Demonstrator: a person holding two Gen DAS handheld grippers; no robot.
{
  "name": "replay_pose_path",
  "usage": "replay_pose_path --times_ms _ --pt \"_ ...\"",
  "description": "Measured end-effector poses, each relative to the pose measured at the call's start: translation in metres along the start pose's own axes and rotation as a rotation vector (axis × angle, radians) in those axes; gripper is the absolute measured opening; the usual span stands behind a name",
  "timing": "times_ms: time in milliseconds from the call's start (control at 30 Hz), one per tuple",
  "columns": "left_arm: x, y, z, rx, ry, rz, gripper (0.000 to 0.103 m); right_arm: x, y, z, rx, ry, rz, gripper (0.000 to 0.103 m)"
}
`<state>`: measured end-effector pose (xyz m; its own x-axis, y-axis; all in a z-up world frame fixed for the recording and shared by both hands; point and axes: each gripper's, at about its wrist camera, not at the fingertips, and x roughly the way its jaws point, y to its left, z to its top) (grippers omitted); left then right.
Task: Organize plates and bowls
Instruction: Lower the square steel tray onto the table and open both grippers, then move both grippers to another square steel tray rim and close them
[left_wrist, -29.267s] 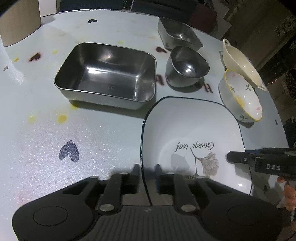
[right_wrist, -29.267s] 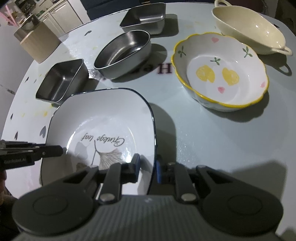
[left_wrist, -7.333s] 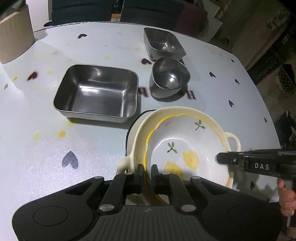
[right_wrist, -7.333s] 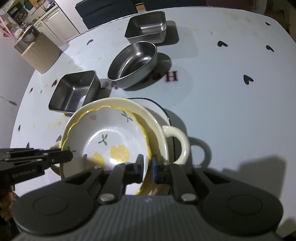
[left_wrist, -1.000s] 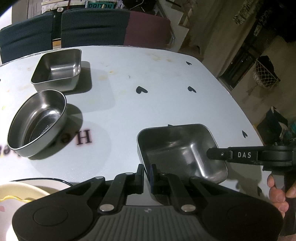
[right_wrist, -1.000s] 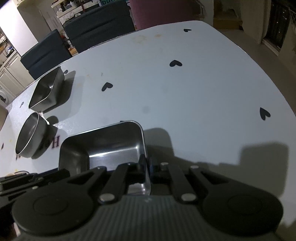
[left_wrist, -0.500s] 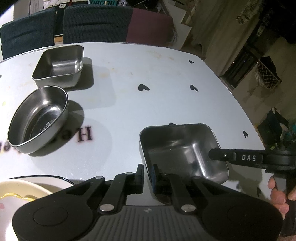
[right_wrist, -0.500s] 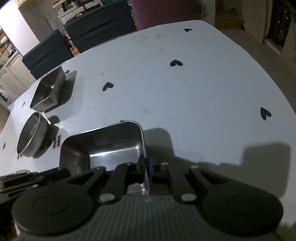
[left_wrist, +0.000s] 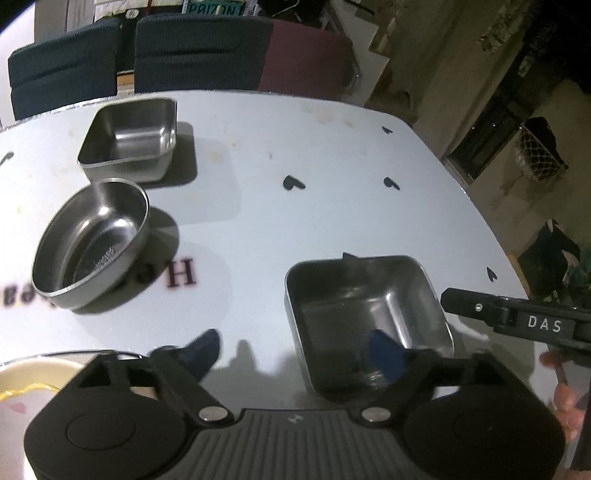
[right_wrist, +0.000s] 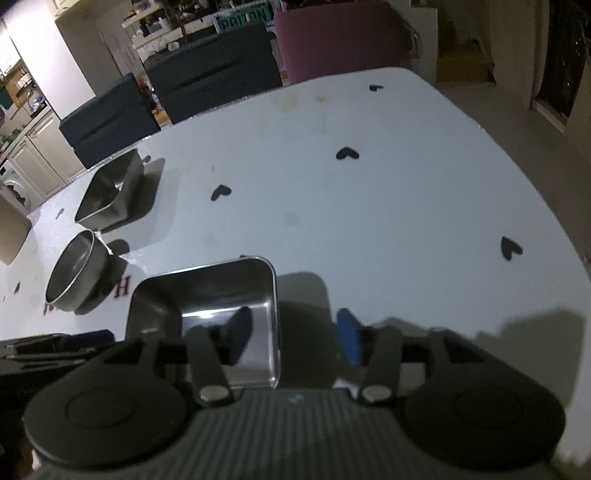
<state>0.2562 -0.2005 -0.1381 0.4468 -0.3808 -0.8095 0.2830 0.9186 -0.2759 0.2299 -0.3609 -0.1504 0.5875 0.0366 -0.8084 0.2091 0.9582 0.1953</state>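
The white tablecloth (left_wrist: 332, 206) carries small black hearts and dark maroon lettering. The rectangular steel tray (left_wrist: 365, 314), round steel bowl (left_wrist: 92, 243) and square steel tin (left_wrist: 129, 138) are plain silver-grey. The cream bowl (left_wrist: 22, 376) seems yellow-rimmed, with a pink mark. Both black grippers have blue pads (left_wrist: 384, 354).

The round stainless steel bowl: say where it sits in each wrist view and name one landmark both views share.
Left wrist view: round stainless steel bowl at middle left, nearer than the small square steel tray.
Right wrist view: same bowl at far left.
Shared landmark: the dark letter H printed on the white tablecloth, beside the bowl.
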Motion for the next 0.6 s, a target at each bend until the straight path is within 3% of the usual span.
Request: replay_pose_path --times_ms 100,300,600 --pt "-0.006 0.001 0.005 0.002 -0.018 0.006 0.099 -0.007 0.000 0.001 -0.001 -0.037 -0.029 0.081" --pt "-0.030 0.014 0.021 0.007 -0.071 0.009 0.103 -0.020 0.007 0.008 0.006 -0.104 -0.034 0.103" --pt "-0.066 0.066 0.057 -0.003 -0.178 0.093 0.103 -0.029 0.040 0.028 0.022 -0.194 -0.024 0.103"
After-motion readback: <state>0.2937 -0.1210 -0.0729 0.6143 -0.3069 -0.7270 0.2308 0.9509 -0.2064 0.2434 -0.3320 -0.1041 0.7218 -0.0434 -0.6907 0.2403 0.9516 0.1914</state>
